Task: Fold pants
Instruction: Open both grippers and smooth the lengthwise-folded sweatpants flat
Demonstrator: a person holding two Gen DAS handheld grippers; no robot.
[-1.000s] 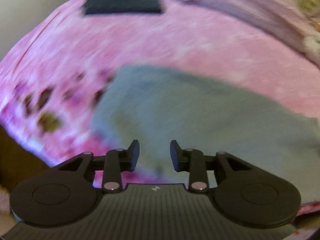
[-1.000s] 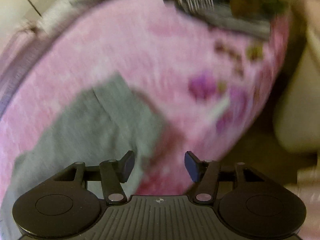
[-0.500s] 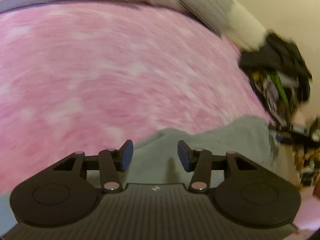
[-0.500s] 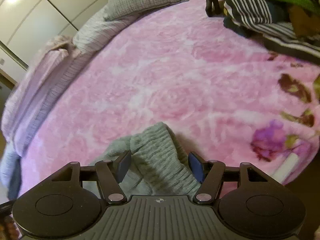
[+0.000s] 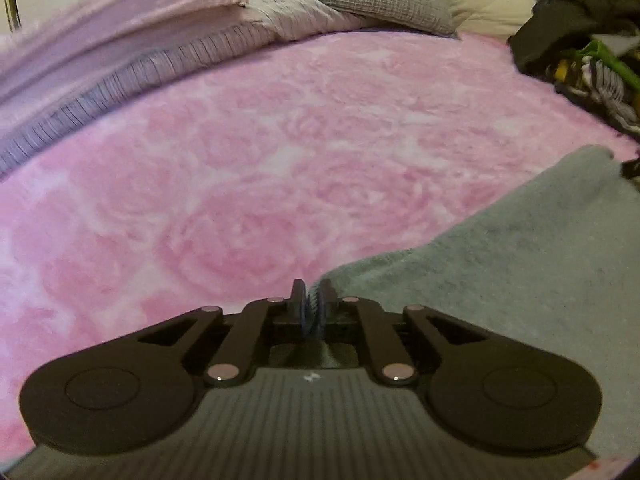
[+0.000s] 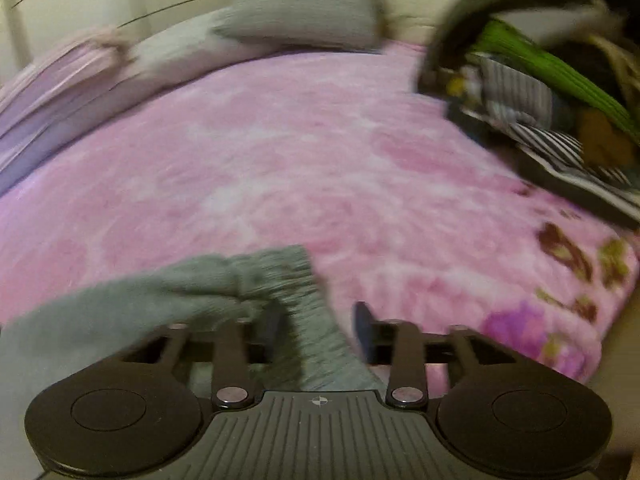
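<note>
On the pink blanket (image 5: 248, 152), the grey pants (image 5: 520, 272) lay near its front edge, the left hand-held gripper (image 5: 313, 300) pinched tight on their hem, the right hand-held gripper (image 6: 318, 324) parted around a ribbed fold.

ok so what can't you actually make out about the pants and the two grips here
- Left wrist view: the grey pants run off the right and bottom edges; the left gripper body hides the fabric beneath it.
- Right wrist view: motion blur smears the pants, so whether the right gripper touches them is unclear.
- The clothes pile is blurred.
</note>
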